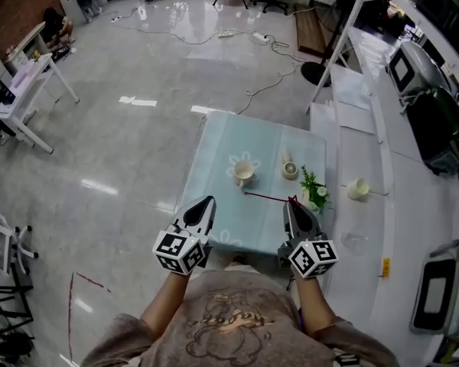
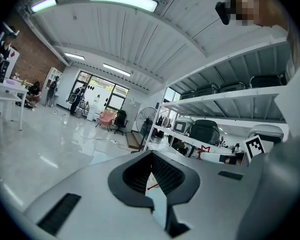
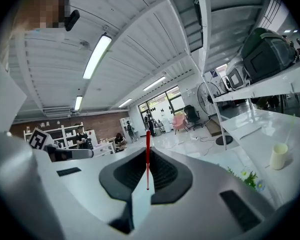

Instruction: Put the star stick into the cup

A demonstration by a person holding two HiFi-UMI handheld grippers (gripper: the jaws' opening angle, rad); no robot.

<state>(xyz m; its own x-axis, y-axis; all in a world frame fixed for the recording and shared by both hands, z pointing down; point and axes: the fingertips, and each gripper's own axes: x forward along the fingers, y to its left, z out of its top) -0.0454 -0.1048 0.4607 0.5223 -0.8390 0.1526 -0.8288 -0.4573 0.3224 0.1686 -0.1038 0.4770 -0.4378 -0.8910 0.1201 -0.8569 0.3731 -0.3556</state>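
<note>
Near edge: I hold both tongs low over the near side of the table, pointing almost level toward the far side.

Left tongs: jaws drawn together to a sliver, with nothing in them. I judge them spare, parked at the left, out of the stick's way.

Right tongs: jaws clamped on the star stick. The grip is at the star end. The thin red rod lies crosswise, reaching left over the glass. Its free tip is just on the near side of the cup and apart from it. Because the rod lies level, I judge it must be tipped free end down before it can enter the cup's mouth.

Mid-table: the cup stands upright. To its right is a small round white thing, too small to identify. Nearer, a small plant with white flowers stands just beside the right tongs. These two crowd the right side, so I judge the left to be the freer line for swinging the rod.

Far right: a long white shelf carries a second pale cup. It is off the table, so I judge it is not the target.

Beyond: grey floor with loose cables, well apart from the work.
</note>
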